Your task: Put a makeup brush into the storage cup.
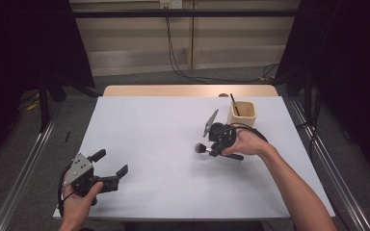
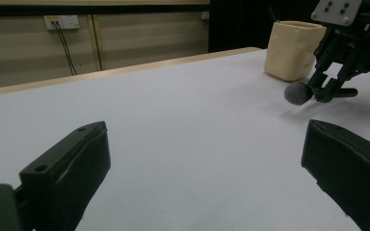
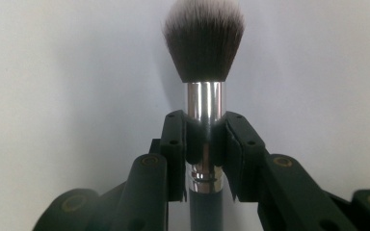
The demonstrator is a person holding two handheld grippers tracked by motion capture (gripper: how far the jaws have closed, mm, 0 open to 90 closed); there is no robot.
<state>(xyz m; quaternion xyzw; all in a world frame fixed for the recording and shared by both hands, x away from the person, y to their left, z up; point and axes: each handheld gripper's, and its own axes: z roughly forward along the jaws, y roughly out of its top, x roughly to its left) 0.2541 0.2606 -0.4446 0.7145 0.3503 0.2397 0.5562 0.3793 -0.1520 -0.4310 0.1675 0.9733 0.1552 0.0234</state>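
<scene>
makeup brush pinched and lifted near the holder

brush work is mid-way here. the right gripper (image 1: 211, 147) has its jaws pressed onto the chrome ferrule of a makeup brush (image 3: 203, 77), bristles pointing away from the hand and out towards the middle of the desk (image 1: 164, 159). from the left gripper view the fluffy brush head (image 2: 297, 93) seems to hang just above the white surface rather than rest on it, though the gap is hard to judge. the brush sits a little in front of the beige holder cup (image 1: 242, 114), which stands near the far right of the desk with a thin dark stick poking out of it.

the left gripper (image 1: 111, 169) waits at the near left corner, jaws spread wide with nothing between them, well apart from the brush.

i'd judge the step in hand as the carry: the brush is picked up and is probably meant for the cup. the next move would call for swinging the right hand back towards the holder, tipping the brush more upright so its handle end goes down, and lining it over the cup mouth beside the stick before the jaws let go. the grip on the smooth ferrule is narrow, so a slow, steady turn looks wise.
</scene>
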